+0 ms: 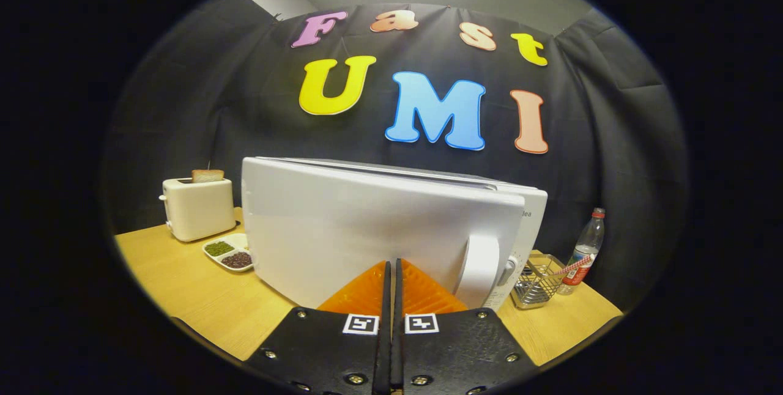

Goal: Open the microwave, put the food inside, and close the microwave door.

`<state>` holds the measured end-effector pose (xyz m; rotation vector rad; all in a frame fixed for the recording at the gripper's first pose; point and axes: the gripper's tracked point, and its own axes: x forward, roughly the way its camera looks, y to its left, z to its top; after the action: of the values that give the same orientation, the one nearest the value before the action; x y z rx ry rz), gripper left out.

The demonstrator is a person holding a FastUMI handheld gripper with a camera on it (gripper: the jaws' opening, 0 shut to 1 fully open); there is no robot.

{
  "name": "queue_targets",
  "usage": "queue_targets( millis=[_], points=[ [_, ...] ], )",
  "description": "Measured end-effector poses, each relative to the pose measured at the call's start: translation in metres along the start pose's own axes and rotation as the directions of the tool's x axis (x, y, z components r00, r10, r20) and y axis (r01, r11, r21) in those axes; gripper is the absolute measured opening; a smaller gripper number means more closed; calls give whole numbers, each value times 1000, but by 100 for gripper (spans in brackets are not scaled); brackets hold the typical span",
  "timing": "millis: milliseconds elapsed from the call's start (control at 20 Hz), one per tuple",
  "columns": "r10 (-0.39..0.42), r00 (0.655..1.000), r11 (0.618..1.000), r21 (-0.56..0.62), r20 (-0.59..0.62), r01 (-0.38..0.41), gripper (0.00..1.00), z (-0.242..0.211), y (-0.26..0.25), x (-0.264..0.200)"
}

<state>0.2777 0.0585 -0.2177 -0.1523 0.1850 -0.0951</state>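
The white microwave (526, 230) stands on the wooden table just ahead of me. Its white door (342, 230) is swung nearly flat against the body, with a thin gap still showing along the top. The door's white handle (480, 269) is at its right end, beside the control panel and a knob (506, 273). My gripper (391, 263) is shut with nothing between its fingers. The fingertips rest against the lower front of the door, left of the handle. The door hides the inside of the microwave.
A white toaster (197, 208) with a slice of bread (207, 175) stands at the back left. In front of it lies a divided dish (229, 253) of green and dark beans. Right of the microwave are a wire basket (538, 282) and a plastic bottle (586, 251).
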Motion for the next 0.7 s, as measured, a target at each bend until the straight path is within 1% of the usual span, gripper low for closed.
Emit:
queue_targets(
  millis=[100,250,300,350,400,450,500,600,700],
  points=[
    [-36,999,999,-8,-12,36,1,-3,-10,22],
    [-63,998,998,-2,-22,63,2,-5,-20,54],
    [-69,997,998,-1,-26,69,2,-5,-23,55],
    [-77,997,997,-12,-6,77,1,-4,-20,48],
    [-84,996,996,-42,-4,84,2,-5,-21,56],
    [-77,997,996,-51,-4,76,2,-6,-21,55],
    [-46,998,999,-26,-33,45,2,-12,-17,53],
    [1,997,998,55,-72,3,2,-14,-12,37],
    [35,997,992,122,-66,-27,2,-5,-14,16]
  ],
)
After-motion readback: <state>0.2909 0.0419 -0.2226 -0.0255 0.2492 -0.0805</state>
